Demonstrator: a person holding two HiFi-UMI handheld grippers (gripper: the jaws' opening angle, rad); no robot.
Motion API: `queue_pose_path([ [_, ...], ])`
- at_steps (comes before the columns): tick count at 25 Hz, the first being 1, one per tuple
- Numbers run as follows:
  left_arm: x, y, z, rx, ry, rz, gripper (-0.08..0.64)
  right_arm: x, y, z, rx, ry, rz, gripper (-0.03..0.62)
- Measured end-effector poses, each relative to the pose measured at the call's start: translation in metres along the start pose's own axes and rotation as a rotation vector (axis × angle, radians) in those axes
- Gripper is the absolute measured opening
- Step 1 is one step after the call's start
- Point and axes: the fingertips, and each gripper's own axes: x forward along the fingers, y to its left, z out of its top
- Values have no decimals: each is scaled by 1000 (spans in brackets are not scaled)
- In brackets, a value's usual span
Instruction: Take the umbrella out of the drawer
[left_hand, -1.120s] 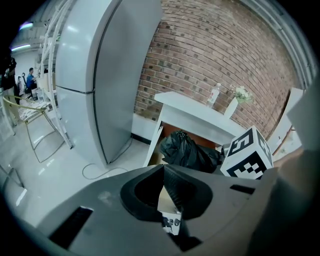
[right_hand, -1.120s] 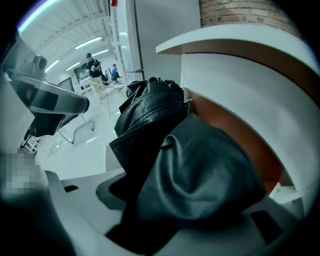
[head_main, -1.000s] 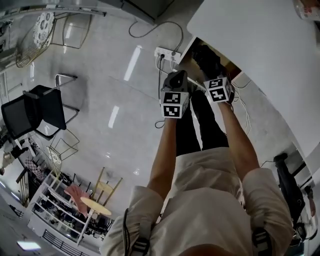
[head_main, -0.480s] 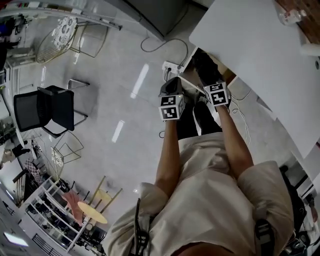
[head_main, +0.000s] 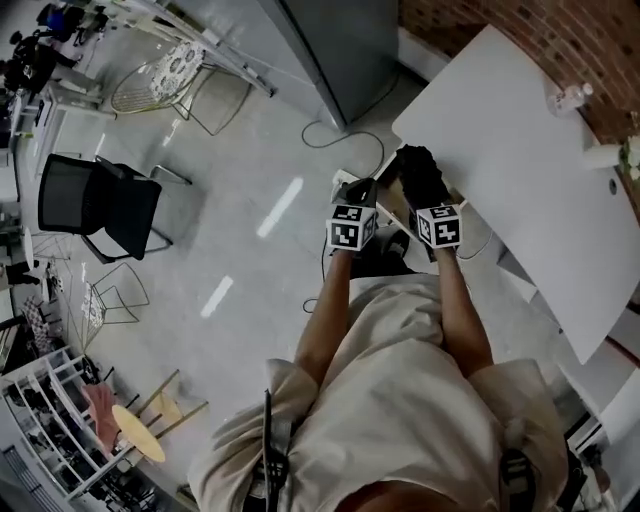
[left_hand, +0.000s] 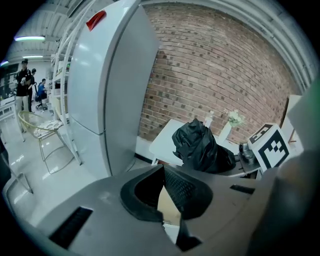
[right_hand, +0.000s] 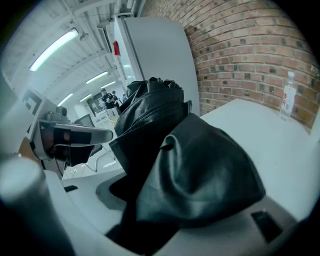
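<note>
The folded black umbrella (head_main: 420, 172) is pinched between the jaws of the right gripper (head_main: 427, 203). Its loose canopy bulges out ahead of and above those jaws, so that most of the right gripper view is filled by dark cloth. The hold appears to be taken on the bunched fabric low on the bundle. That would explain why the rest of the umbrella stands up in front of the gripper rather than hanging beneath it.

The open drawer (head_main: 392, 203) is seen below and just to the left of the right gripper, under the edge of the white table (head_main: 520, 150). The umbrella is judged to be clear of it, held at about table height, so the removal is probably all but done.

The left gripper (head_main: 361, 196) is held just beside the right one, at its left. Its jaws are pressed together on nothing, and only a sliver of background shows beneath the pads. From it the umbrella is seen ahead and to the right. It is probably kept close to steady or take over the bundle if needed. A plastic bottle (head_main: 565, 97) stands on the table, well beyond both grippers.
</note>
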Motion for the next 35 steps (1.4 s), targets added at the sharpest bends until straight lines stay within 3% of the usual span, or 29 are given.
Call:
queue_pose_path([
  [16, -2, 1, 18, 48, -18, -34, 9, -28, 11, 28, -8, -59, 101, 301],
  [24, 5, -11, 25, 73, -16, -52, 9, -35, -2, 29, 14, -70, 92, 301],
  [35, 5, -21, 5, 75, 11, -71, 9, -37, 0, 8, 25, -41, 91, 302],
])
